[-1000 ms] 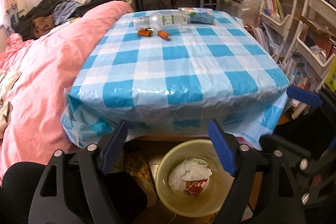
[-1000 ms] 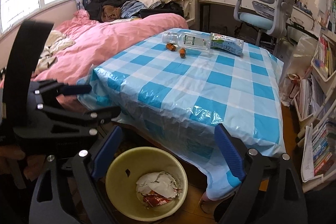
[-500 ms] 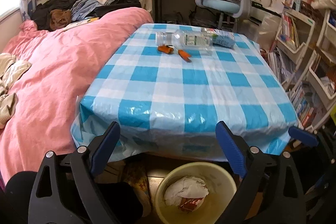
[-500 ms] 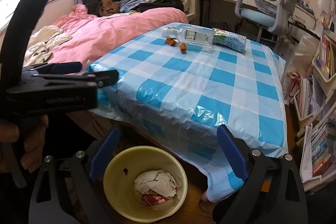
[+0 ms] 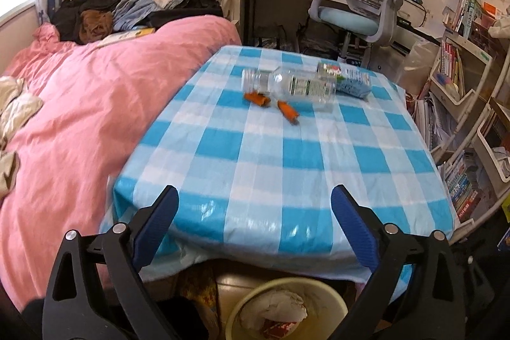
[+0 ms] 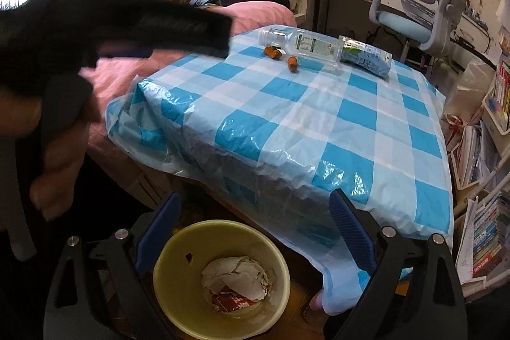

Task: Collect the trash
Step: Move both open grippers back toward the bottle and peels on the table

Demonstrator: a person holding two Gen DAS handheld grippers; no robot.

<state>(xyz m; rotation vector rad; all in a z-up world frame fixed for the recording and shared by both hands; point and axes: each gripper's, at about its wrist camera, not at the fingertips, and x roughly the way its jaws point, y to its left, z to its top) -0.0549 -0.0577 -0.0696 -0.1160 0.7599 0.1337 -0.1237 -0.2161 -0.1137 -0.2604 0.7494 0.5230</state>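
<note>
A clear plastic bottle (image 5: 293, 85) lies on its side at the far end of the blue checked table (image 5: 271, 161), with a blue-green snack packet (image 5: 347, 78) beside it and two orange scraps (image 5: 274, 104) in front. They also show in the right wrist view: bottle (image 6: 302, 45), packet (image 6: 366, 56), scraps (image 6: 282, 56). A yellow bin (image 6: 178, 285) with crumpled paper stands on the floor below the near table edge. My left gripper (image 5: 255, 206) is open and empty over the near edge. My right gripper (image 6: 255, 209) is open and empty above the bin.
A pink bed (image 5: 79, 117) with piled clothes borders the table's left side. A blue-grey desk chair (image 5: 366, 8) stands behind the table. Bookshelves (image 5: 462, 123) line the right. The left gripper's body (image 6: 95, 27) crosses the upper left of the right wrist view.
My left gripper has risen and tilted up from the bin toward the tabletop. The right gripper has barely moved.
</note>
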